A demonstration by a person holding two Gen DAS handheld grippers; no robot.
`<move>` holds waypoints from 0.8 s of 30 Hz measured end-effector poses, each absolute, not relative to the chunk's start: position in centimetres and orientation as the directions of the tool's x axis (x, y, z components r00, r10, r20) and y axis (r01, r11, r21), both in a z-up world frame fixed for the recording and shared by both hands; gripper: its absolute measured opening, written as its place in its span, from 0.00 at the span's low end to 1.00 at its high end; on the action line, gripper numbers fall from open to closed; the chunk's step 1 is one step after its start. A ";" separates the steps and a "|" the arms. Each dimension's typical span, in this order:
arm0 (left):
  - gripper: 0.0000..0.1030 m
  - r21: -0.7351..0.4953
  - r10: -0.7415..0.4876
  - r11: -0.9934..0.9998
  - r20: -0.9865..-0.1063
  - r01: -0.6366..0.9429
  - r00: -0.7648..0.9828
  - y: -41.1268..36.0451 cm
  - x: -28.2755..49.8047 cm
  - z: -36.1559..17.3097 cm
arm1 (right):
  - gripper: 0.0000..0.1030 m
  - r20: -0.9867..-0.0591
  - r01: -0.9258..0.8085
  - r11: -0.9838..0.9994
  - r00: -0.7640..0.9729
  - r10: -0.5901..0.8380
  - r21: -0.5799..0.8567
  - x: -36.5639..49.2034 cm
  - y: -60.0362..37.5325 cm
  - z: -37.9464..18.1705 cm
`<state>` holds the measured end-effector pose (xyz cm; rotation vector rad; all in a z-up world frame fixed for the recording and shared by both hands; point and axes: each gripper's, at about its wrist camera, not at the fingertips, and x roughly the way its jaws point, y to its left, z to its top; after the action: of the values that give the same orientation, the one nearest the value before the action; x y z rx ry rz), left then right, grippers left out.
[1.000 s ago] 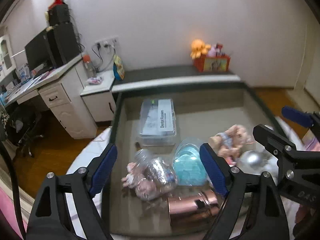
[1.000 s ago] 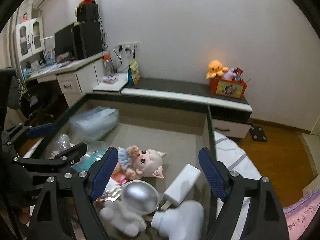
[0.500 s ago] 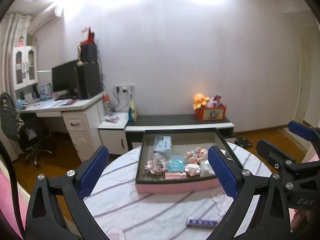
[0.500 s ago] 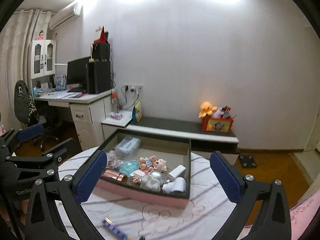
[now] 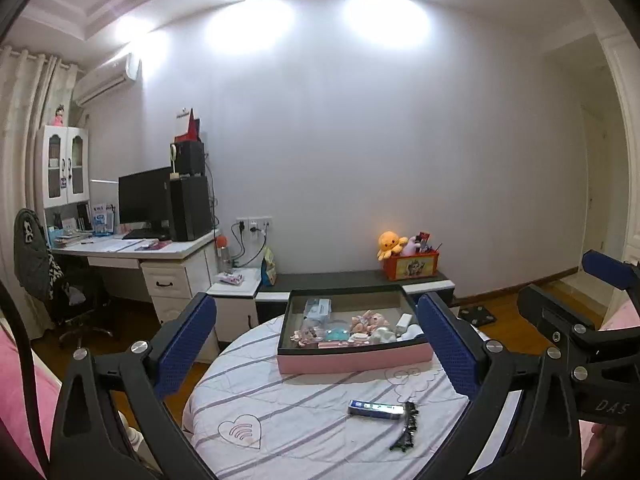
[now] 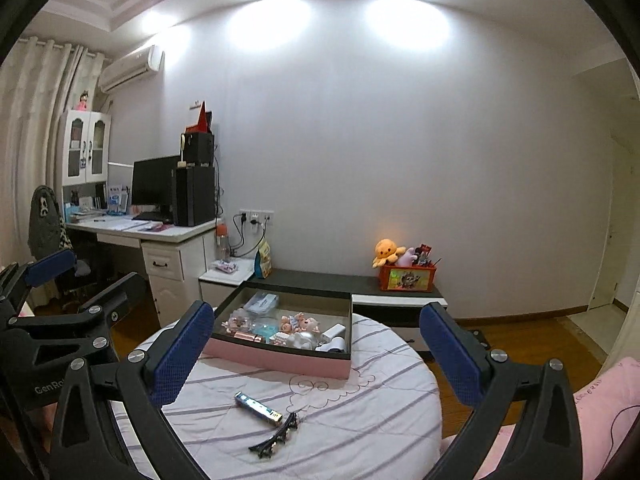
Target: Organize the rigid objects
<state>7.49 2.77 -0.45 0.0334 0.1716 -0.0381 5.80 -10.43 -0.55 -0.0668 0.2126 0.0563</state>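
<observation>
A pink box with a dark rim (image 5: pixel 352 357) (image 6: pixel 280 360) stands at the far side of a round table covered in a striped cloth (image 5: pixel 288 412) (image 6: pixel 360 412). It holds several small toys, dolls and containers. A small blue and silver tube (image 5: pixel 376 409) (image 6: pixel 258 405) and a black hair clip (image 5: pixel 406 430) (image 6: pixel 274 438) lie on the cloth nearer to me. My left gripper (image 5: pixel 316 340) and right gripper (image 6: pixel 316 344) are both open and empty, held high and back from the table. The right gripper shows in the left wrist view (image 5: pixel 576 320); the left shows in the right wrist view (image 6: pixel 60 304).
A white desk with a monitor and a speaker (image 5: pixel 160 216) stands at the left with a chair (image 5: pixel 36 256). A low dark bench (image 6: pixel 340 284) behind the table carries an orange toy box (image 6: pixel 406 276). Pink bedding (image 6: pixel 600 400) lies at the right.
Both grippers have pulled far back and up from inside the box. The box went from filling the view to small on the table. The tube and hair clip came into view.
</observation>
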 end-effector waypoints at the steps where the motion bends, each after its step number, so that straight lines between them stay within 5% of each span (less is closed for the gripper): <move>1: 0.99 0.030 -0.033 0.999 -0.168 0.039 0.985 2.7 7.1 -0.4 | 1.00 -0.207 -0.060 0.996 0.977 0.047 -0.060 5.3 -10.5 -0.4; 24: 1.00 0.038 -0.002 0.999 -0.139 0.007 0.990 2.5 5.4 0.4 | 1.00 -0.179 -0.052 0.997 0.983 0.042 -0.052 2.7 -10.9 0.4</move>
<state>5.37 2.49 0.38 0.0388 0.1393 -0.0048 2.68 -10.89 0.36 -0.0561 0.1786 0.0471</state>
